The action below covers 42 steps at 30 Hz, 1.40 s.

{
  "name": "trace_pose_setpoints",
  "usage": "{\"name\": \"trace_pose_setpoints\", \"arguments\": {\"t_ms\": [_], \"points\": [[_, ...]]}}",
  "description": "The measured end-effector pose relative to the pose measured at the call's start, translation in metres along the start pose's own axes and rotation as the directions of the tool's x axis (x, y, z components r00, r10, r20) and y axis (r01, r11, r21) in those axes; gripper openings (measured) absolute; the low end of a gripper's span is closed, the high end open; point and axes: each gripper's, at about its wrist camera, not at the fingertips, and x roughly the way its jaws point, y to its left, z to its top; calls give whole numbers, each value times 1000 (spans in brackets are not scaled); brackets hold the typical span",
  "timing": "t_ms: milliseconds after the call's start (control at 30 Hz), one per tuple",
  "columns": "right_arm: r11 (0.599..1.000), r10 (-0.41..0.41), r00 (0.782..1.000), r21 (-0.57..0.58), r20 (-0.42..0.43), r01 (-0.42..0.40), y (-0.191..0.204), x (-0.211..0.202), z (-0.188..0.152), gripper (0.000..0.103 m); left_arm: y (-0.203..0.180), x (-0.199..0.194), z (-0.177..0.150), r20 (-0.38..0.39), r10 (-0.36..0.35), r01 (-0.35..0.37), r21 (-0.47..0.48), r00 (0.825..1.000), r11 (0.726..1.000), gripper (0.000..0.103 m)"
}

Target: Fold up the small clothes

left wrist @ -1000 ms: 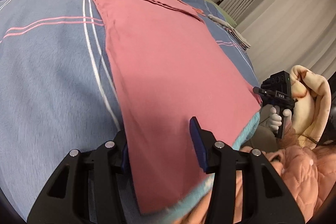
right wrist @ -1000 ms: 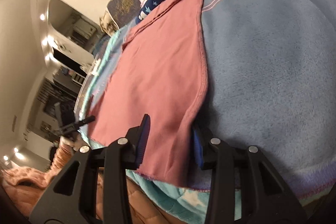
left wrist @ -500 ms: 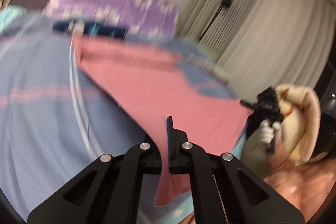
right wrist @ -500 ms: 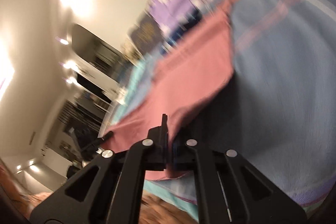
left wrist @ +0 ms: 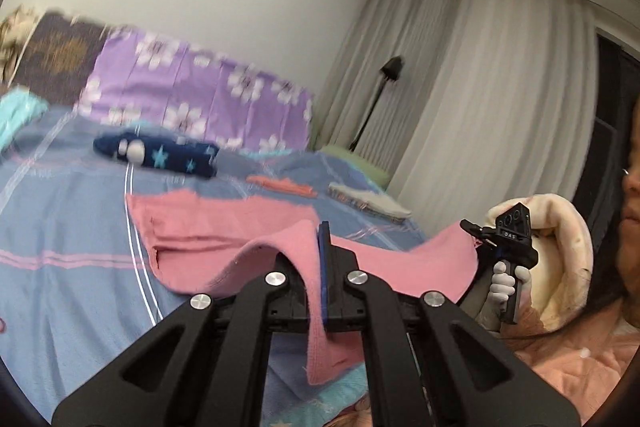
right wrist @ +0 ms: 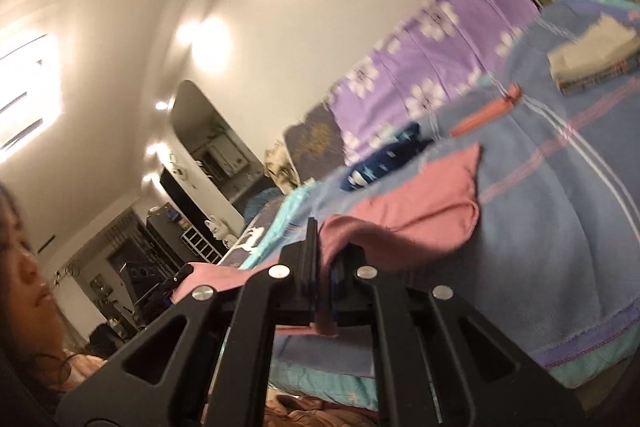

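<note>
Two grippers are seen clamped on one pink garment (left wrist: 224, 247), each at a near corner of its hem. The jaws of the left gripper (left wrist: 320, 259) are pressed together with a fold of the pink cloth pinched between them; a short tail of the fabric hangs down below the grip. The right gripper (right wrist: 320, 267) is likewise closed on the cloth, a small end of pink showing beneath its jaws. In the left wrist view the right gripper (left wrist: 476, 235) is also seen from the side, held in a white-gloved hand (left wrist: 505, 279), with the garment's other near corner caught at its tip.

The near edge of the garment is held raised off the bed (left wrist: 60, 267), sagging between the two grips, while its far part lies flat on the blue striped blanket (right wrist: 560, 247). Beyond the garment, well apart from it, a navy star-patterned piece (left wrist: 160, 155), a thin orange item (left wrist: 282, 185) and a pale folded cloth (left wrist: 368, 205) are lying on the blanket. Purple flowered pillows (left wrist: 192, 99) are set against the head of the bed. Both views are slightly blurred.
</note>
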Motion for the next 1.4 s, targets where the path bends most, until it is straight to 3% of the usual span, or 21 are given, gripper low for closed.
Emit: {"name": "trace_pose_setpoints", "arguments": {"t_ms": [233, 500, 800, 933, 1033, 1133, 1300, 1400], "points": [[999, -24, 999, 40, -27, 25, -28, 52, 20, 5, 43, 38, 10, -28, 15, -18, -109, 999, 994, 2], [996, -67, 997, 59, -34, 69, -56, 111, 65, 5, 86, 83, 42, -75, 83, -93, -143, 994, 985, 2], [980, -159, 980, 101, -120, 171, -116, 207, 100, 5, 149, 161, 74, -177, 126, -155, -163, 976, 974, 2], [958, -221, 952, 136, -212, 252, -156, 253, 94, 5, 193, 200, 62, -260, 172, -228, -205, 950, 952, 2], [936, -274, 923, 148, -270, 321, -183, 275, 83, 5, 228, 224, 41, -319, 180, -266, -252, 931, 930, 2], [923, -287, 908, 166, -305, 348, -200, 282, 73, 7, 253, 239, 18, -366, 172, -292, -304, 915, 907, 2], [928, -287, 907, 146, -308, 343, -200, 282, 70, 8, 260, 239, 13, -354, 142, -268, -338, 925, 902, 3], [929, -296, 903, 126, -311, 348, -196, 282, 69, 9, 255, 234, 16, -358, 152, -274, -321, 921, 906, 8]]}}
